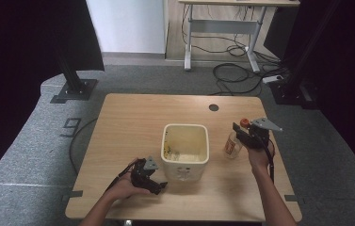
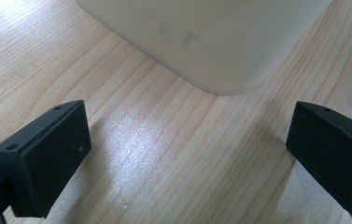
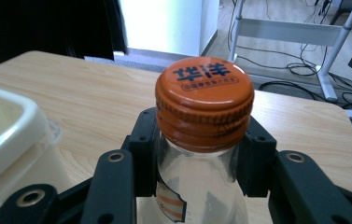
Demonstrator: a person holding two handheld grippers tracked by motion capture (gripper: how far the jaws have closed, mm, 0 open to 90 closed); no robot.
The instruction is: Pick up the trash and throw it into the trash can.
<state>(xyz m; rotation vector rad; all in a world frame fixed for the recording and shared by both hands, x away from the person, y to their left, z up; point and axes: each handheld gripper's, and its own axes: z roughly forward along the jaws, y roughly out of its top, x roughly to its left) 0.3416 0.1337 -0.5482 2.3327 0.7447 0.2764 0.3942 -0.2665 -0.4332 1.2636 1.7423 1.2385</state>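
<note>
A clear bottle (image 1: 232, 145) with an orange cap (image 3: 204, 100) stands upright on the wooden table (image 1: 133, 117), just right of a cream plastic bin (image 1: 185, 149). My right gripper (image 1: 244, 134) is shut on the bottle's neck below the cap, its jaws pressing both sides of the glass. My left gripper (image 1: 155, 183) rests low on the table at the bin's front left corner, open with nothing between its fingers (image 2: 47, 158). The bin's rounded corner (image 2: 220, 56) sits just beyond those jaws. Some dark bits lie in the bin's bottom.
A round cable hole (image 1: 213, 107) sits near the table's far edge. Beyond the table are grey carpet, a black stand base (image 1: 74, 89), loose cables (image 1: 241, 73) and a white desk frame (image 1: 222, 28).
</note>
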